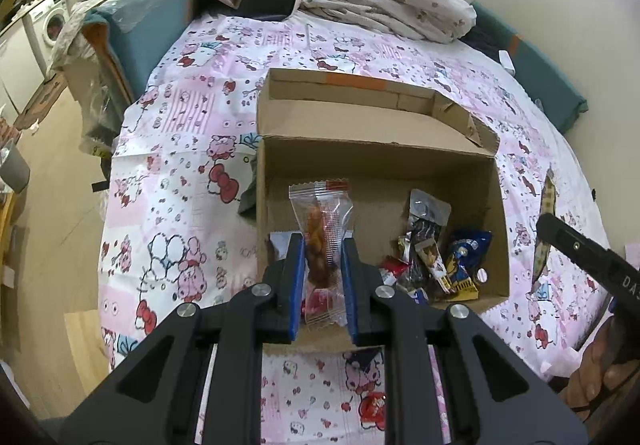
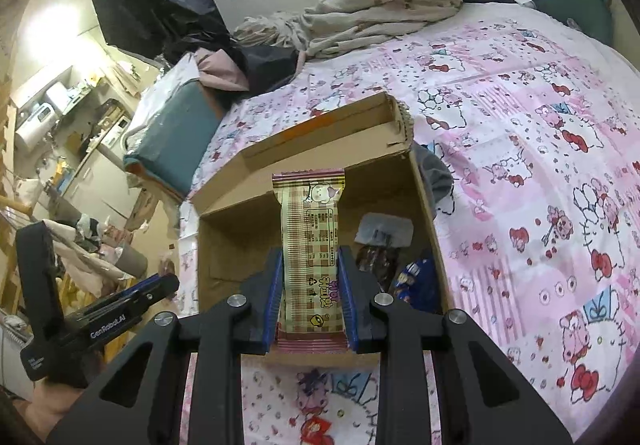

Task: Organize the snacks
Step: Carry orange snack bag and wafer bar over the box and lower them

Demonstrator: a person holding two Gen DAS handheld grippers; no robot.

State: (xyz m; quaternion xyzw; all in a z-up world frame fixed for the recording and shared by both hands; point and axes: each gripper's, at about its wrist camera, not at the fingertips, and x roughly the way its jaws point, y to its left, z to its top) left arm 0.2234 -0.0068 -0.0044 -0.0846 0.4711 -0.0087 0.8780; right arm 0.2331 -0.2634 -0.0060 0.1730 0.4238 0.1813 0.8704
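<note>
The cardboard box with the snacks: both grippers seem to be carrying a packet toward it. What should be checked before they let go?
1. Left gripper clamps the clear packet: ok.
2. Right gripper clamps the checked bar: ok.
3. Cardboard box open on top: ok.
4. Bare floor inside the box beside the snack pile: ok.
5. Packets fully over the box opening: cannot tell.
6. Red candy on the cloth in front of the box, outside it: not ok.

the plaid snack bar (image 2: 311,261) hides part of the box floor; small wrappers' (image 1: 436,265) print is unreadable.
</note>
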